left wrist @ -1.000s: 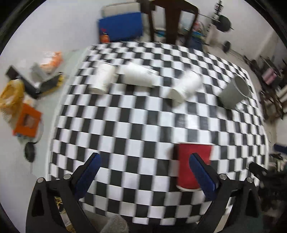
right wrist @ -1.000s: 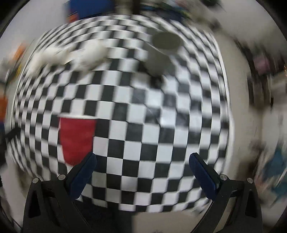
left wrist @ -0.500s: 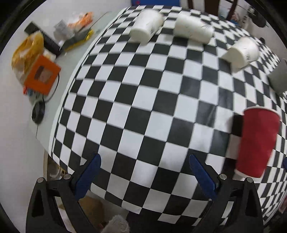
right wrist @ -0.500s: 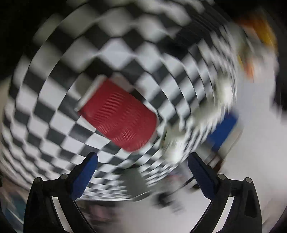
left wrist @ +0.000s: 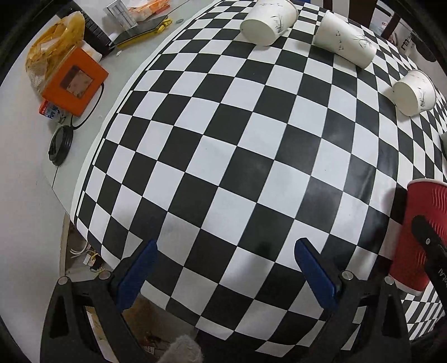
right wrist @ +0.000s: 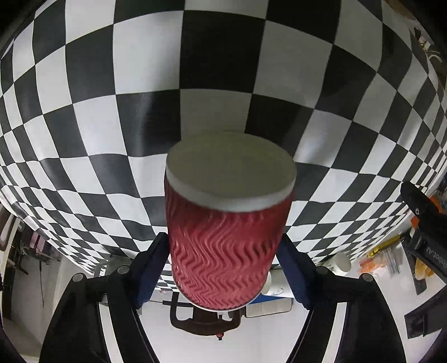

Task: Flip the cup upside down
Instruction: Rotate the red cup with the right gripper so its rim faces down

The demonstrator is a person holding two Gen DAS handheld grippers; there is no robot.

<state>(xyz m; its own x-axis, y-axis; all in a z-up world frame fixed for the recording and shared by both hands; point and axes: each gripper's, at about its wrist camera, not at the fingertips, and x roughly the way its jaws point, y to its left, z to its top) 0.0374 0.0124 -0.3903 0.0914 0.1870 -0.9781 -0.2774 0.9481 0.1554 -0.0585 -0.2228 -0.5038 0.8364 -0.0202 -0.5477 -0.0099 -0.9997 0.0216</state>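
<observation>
A red ribbed paper cup [right wrist: 223, 245] with a white rim stands on the checkered tablecloth [right wrist: 223, 55]. In the right wrist view, which is turned upside down, my right gripper [right wrist: 223, 265] has its blue pads against both sides of the cup, shut on it. The cup also shows at the right edge of the left wrist view [left wrist: 419, 237], with a black part of the right gripper across it. My left gripper [left wrist: 226, 273] is open and empty over the cloth's near edge, left of the cup.
Three white paper cups lie on their sides at the far side of the cloth [left wrist: 268, 21], [left wrist: 346, 42], [left wrist: 415, 93]. An orange box [left wrist: 74, 81], a yellow bag [left wrist: 53, 44] and a black cable [left wrist: 60, 145] sit on the white table to the left.
My right gripper rolled upside down, moved in and closed around the red cup. My left gripper moved closer and lower over the cloth, so the cup slid to its right edge.
</observation>
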